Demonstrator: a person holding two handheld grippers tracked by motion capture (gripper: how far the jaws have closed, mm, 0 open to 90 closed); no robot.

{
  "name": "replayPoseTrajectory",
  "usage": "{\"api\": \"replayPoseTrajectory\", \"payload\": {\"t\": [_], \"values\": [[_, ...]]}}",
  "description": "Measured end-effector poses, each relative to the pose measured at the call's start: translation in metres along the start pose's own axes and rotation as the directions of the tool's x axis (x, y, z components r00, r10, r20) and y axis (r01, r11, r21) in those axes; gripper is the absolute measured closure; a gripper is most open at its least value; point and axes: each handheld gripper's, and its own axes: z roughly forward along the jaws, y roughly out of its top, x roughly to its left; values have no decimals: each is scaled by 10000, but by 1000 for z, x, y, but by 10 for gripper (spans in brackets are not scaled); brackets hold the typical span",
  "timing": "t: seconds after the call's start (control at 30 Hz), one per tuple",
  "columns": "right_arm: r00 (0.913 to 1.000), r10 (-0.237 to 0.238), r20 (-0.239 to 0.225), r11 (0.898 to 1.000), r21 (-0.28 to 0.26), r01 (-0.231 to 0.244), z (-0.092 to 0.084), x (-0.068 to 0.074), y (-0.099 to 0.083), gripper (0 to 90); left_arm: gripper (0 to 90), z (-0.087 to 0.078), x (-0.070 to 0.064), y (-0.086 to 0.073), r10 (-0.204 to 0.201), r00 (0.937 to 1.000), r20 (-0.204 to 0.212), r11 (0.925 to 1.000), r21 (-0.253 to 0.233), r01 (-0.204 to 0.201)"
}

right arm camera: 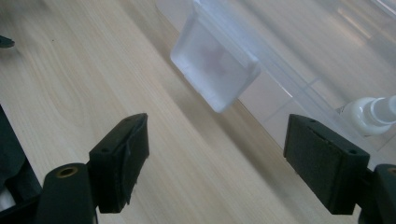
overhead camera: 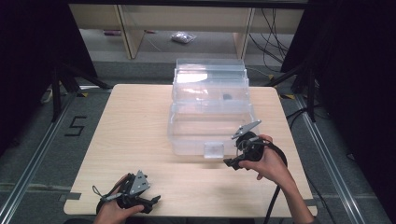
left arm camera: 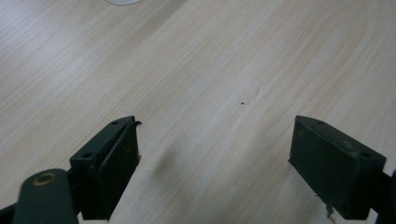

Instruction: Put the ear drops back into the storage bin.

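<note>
Nothing looks handled yet: the clear box (overhead camera: 210, 112) sits lid open, its front latch (right arm camera: 215, 70) untouched. The right gripper (overhead camera: 241, 156) hovers beside it, jaws spread and empty. The left gripper (overhead camera: 135, 198) rests on the table (overhead camera: 130, 130), jaws also wide, holding nothing.

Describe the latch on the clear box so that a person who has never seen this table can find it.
Start at the wooden table and find the clear box at its far middle. On the box's near wall, facing the person, hangs the latch, just left of the right gripper. It is a small frosted square flap, cloudier than the see-through walls around it.
</note>
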Motion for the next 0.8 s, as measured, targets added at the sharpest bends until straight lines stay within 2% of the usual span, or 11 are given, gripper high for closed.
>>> {"api": "replayPoseTrajectory", "payload": {"t": [0.13, 0.2, 0.3, 0.33, 0.37, 0.47, 0.53, 0.6, 0.7, 0.73, 0.8], "values": [[10000, 53, 67, 10000, -70, -52, 0, 2, -1, 232, 152, -1, 0, 0, 15, 10000, -4, 10000, 74, -15], [9997, -231, 0, 9997, -102, 231, 1, 3, -3, 232, 152, 2, -1, 0, -166, 9998, -131, 9998, -127, 164], [10000, 42, 6, 10000, -66, -42, 1, 6, -5, 232, 152, 0, 0, 0, -5, 10000, -11, 10000, -17, 5], [9998, -187, 14, 9997, -155, 188, 2, 5, -5, 232, 152, 1, 0, 0, -79, 10000, -46, 9999, -80, 79], [9999, -103, -22, 9999, -104, 102, 2, 6, -5, 232, 152, 3, -1, 0, -244, 9995, -188, 9996, -144, 241], [9999, 42, -102, 10000, 20, -42, 3, 9, -7, 232, 152, 0, 0, 0, 9, 10000, 8, 10000, 31, -9], [9999, -159, 8, 9997, -198, 159, 4, 9, -9, 232, 152, 0, 0, 0, 24, 10000, -48, 10000, 19, -24], [9997, -259, -30, 9993, -285, 258, 5, 10, -11, 232, 152, 1, -1, 0, -200, 9998, -78, 9997, -126, 199], [9997, -219, -72, 9993, -308, 217, 8, 14, -15, 232, 152, 1, -1, 0, -169, 9998, -45, 9998, -115, 168], [9992, -403, -48, 9987, -311, 402, 10, 14, -17, 232, 152, 0, -1, 0, -195, 9998, -11, 9998, -48, 195], [9991, -352, -218, 9994, -73, 350, 13, 15, -20, 233, 152, 0, -1, 0, -129, 9999, 82, 9999, 55, 129]]}}
